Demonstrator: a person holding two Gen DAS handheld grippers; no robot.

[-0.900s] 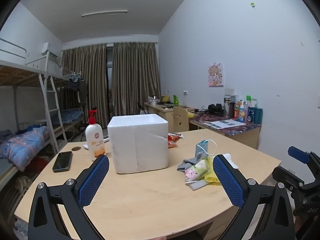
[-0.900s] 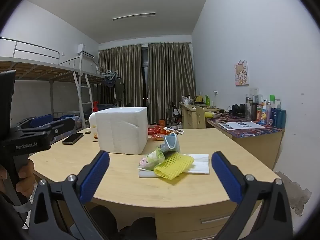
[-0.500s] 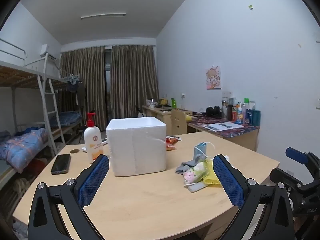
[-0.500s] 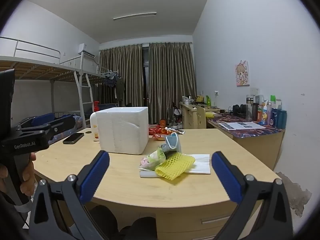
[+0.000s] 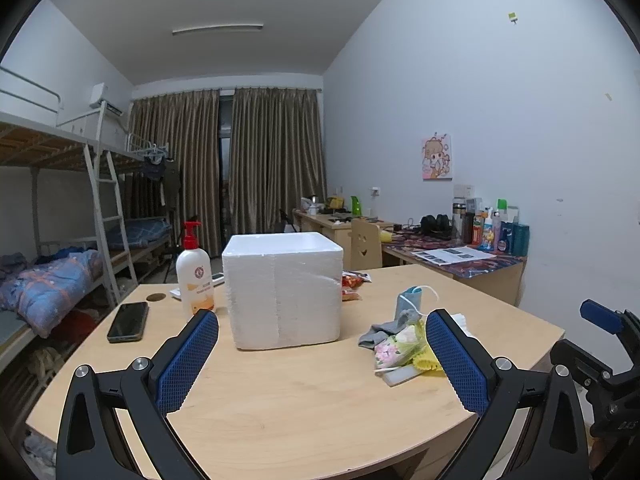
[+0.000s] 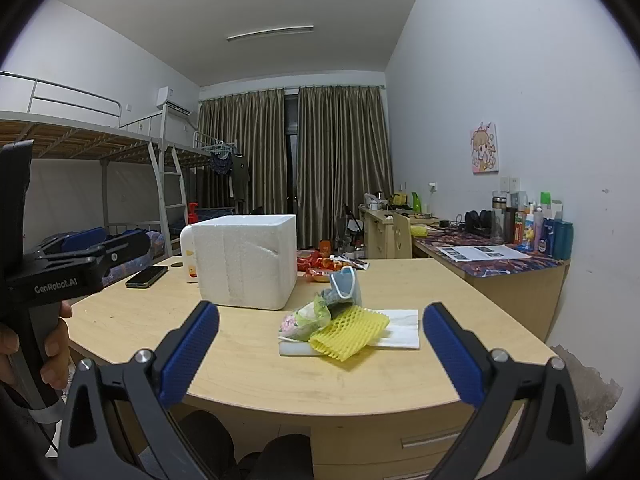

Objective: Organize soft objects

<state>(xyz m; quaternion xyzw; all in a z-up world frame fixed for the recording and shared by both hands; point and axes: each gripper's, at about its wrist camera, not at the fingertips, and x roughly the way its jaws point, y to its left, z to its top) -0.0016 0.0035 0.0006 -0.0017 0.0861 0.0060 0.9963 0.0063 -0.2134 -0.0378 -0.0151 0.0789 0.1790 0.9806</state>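
A pile of soft objects lies on the wooden table (image 6: pixel 248 360): a yellow foam net (image 6: pixel 349 326), a floral cloth (image 6: pixel 302 322), a grey sock (image 5: pixel 378 331), a blue face mask (image 6: pixel 345 285) and a white tissue (image 6: pixel 402 324). The pile also shows in the left wrist view (image 5: pixel 400 346). A white foam box (image 5: pixel 282 290) stands upright left of the pile, also in the right wrist view (image 6: pixel 246 260). My left gripper (image 5: pixel 322 364) is open and empty, short of the box. My right gripper (image 6: pixel 320 356) is open and empty, short of the pile.
A lotion pump bottle (image 5: pixel 195 270) and a black phone (image 5: pixel 128 321) sit left of the box. Red snack packets (image 6: pixel 320 264) lie behind it. A cluttered desk (image 6: pixel 500 258) stands at the right wall, bunk beds (image 5: pixel 60 248) at the left.
Both grippers stayed open. The left wrist view shifted slightly, as the left gripper drifted a little; the right gripper barely moved. Nothing on the table moved.
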